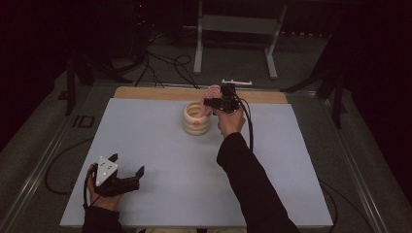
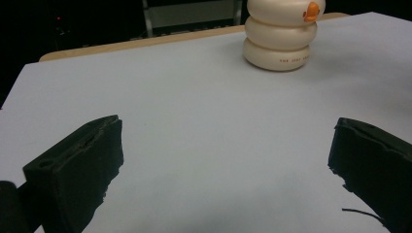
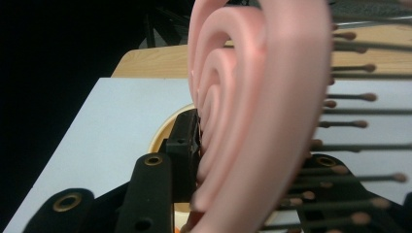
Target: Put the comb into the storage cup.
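Note:
A cream ringed holder [image 1: 197, 119] with an orange beak stands at the far middle of the pale mat [image 1: 160, 160]. My right gripper [image 1: 216, 103] hangs just right of its rim, shut on a pink ridged brush [image 1: 212, 92] held upright above the holder. In the right gripper view the pink brush [image 3: 243, 121] is clamped between the jaws of the right gripper [image 3: 252, 160], its bristles pointing right, with the holder's rim [image 3: 163, 131] below. My left gripper [image 1: 127, 164] rests open near the front left. The left gripper [image 2: 226, 160] has bare mat between its jaws, and the holder [image 2: 281, 39] stands far ahead.
A wooden strip [image 1: 145, 93] borders the mat's far edge, with a small white part [image 1: 236, 82] just beyond it. A white metal frame [image 1: 233, 29] and cables [image 1: 165, 63] lie on the floor behind the table. Dark surroundings on both sides.

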Motion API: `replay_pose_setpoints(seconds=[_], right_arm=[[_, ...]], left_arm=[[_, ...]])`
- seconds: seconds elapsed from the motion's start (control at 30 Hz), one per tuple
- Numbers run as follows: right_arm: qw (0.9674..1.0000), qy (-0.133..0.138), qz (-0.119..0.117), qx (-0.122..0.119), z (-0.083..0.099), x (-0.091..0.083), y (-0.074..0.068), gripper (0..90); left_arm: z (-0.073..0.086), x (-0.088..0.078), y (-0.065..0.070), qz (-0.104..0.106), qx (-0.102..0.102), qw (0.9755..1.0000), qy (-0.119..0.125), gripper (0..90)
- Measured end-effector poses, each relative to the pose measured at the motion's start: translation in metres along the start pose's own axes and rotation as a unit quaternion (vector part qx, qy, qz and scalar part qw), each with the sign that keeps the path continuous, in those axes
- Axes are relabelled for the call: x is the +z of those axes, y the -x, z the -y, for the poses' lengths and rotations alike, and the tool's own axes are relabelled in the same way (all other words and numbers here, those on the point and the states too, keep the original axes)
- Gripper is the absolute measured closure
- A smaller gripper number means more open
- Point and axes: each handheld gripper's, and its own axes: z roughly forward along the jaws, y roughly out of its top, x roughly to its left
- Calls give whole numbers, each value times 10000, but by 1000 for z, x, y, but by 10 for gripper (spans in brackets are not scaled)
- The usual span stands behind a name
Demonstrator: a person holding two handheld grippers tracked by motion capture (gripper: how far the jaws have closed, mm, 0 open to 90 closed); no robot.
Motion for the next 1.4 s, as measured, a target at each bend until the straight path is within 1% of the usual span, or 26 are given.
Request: replay_pose_setpoints(seconds=[0.27, 0.47, 0.77, 0.83, 0.87, 1.03, 1.27, 1.33, 1.4], right_arm=[[10000, -13, 33, -43, 1, -1, 2, 604], [9999, -44, -28, -95, 3, -1, 5, 579], [9999, -48, -62, -79, 5, -2, 8, 564], [9999, -48, -62, -79, 5, -2, 8, 551], [9998, -64, -95, -189, 5, -1, 7, 523], [9996, -86, -111, -264, 5, -1, 6, 498], [9991, -109, -46, -419, 6, -2, 4, 414], [9989, -123, -57, -447, 6, -1, 4, 395], [9988, -146, -15, -466, 6, -1, 4, 378]], left_arm=[[0, 0, 0, -2, 7, 10000, -8, 2], [0, 0, 0, -3, 19, 10000, -18, 2], [0, 0, 0, -5, 19, 10000, -18, 2], [0, 0, 0, -5, 14, 10000, -11, 2], [0, 0, 0, -5, 13, 10000, -12, 2], [0, 0, 1, -6, 18, 10000, -14, 2], [0, 0, 0, -7, 19, 10000, -17, 2], [0, 0, 1, -5, 17, 10000, -12, 2], [0, 0, 1, -5, 24, 10000, -12, 2]])
